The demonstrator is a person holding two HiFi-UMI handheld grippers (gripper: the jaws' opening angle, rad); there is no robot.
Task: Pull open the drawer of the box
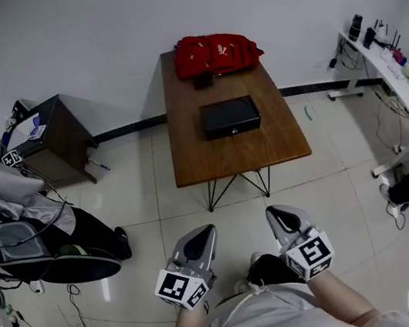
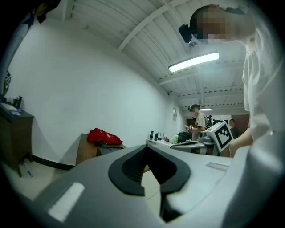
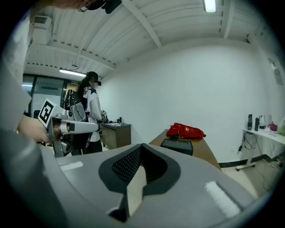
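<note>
Far left, a dark cabinet [image 1: 55, 138] stands against the wall, with a heap of bags and clothing [image 1: 11, 224] on the floor beside it. The left tongs [image 1: 203, 233] hang low over the tiled floor [image 1: 142, 209], well short of the worktop [image 1: 187, 154]. Their jaws are closed tip to tip, with nothing between them. In the middle, the black box [image 1: 230, 117] sits on the wooden worktop near its centre and looks closed. A red bag [image 1: 215, 53] lies behind it at the wall end. The right tongs [image 1: 276, 213] are held level with the left pair, also well apart from the box, jaws together and empty. At the far right stands a white desk [image 1: 392, 71].
</note>
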